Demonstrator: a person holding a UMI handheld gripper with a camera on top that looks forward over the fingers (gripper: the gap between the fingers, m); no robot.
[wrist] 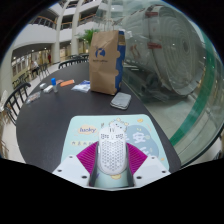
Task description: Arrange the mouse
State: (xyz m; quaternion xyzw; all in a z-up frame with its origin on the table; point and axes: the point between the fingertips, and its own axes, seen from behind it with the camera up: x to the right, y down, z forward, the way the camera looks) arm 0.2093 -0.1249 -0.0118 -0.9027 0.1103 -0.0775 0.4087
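Flanking one white mouse [112, 154], the gripper [111, 166] has a finger on each side of it, and the two pink pads [87, 157] lie right against the mouse's flanks; whether they actually press it or merely touch cannot be told, since the mouse also rests on the mat [150, 131] beneath. The mouse's shell is perforated with small holes and it points away from the gripper, its nose toward the middle of the mat. There is one mat, pale and printed with cartoon art (a word in pink letters shows at its near left part), lying on a round dark table [45, 112]. Beyond the mat lies one small grey phone-like slab [121, 100], flat on the table. Farther on stands one brown paper bag [106, 62], upright, with a blue-and-white label on its front. To the left of the bag lie a few small things, among them an orange one [67, 83] and a light flat one [82, 88]; what they are is unclear. Dark chairs [17, 97] ring the table's far left side.
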